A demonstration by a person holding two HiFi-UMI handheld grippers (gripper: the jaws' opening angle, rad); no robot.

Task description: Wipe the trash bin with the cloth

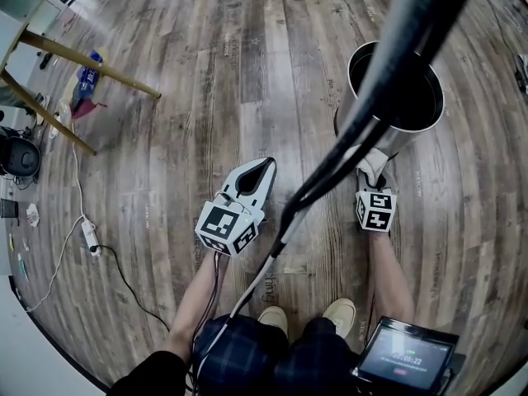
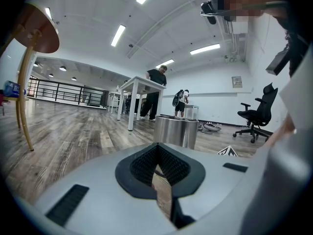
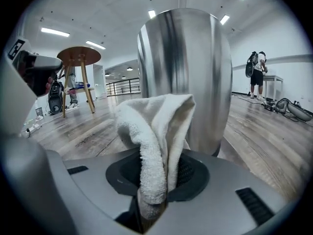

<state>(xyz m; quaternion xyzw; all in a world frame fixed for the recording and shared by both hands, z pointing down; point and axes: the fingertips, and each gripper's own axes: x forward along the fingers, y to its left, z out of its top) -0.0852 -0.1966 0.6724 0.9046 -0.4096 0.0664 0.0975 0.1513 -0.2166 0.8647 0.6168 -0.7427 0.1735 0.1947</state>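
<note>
A round steel trash bin [image 1: 394,97] with a dark inside stands on the wood floor ahead to the right. My right gripper [image 1: 374,178] is low against its near side, shut on a white terry cloth [image 1: 373,163]. In the right gripper view the cloth [image 3: 155,131] stands up folded from between the jaws, right in front of the bin's shiny wall [image 3: 188,67]; whether they touch I cannot tell. My left gripper [image 1: 263,166] hovers over the floor to the bin's left, shut and holding nothing. From the left gripper view the bin [image 2: 177,130] is a short way ahead.
A thick black cable [image 1: 363,126] crosses the head view over the bin. Wooden stool legs [image 1: 82,58], a blue object [image 1: 87,75] and a power strip [image 1: 89,236] lie at the left. An office chair [image 2: 258,112] and people at a white table [image 2: 142,89] are far off.
</note>
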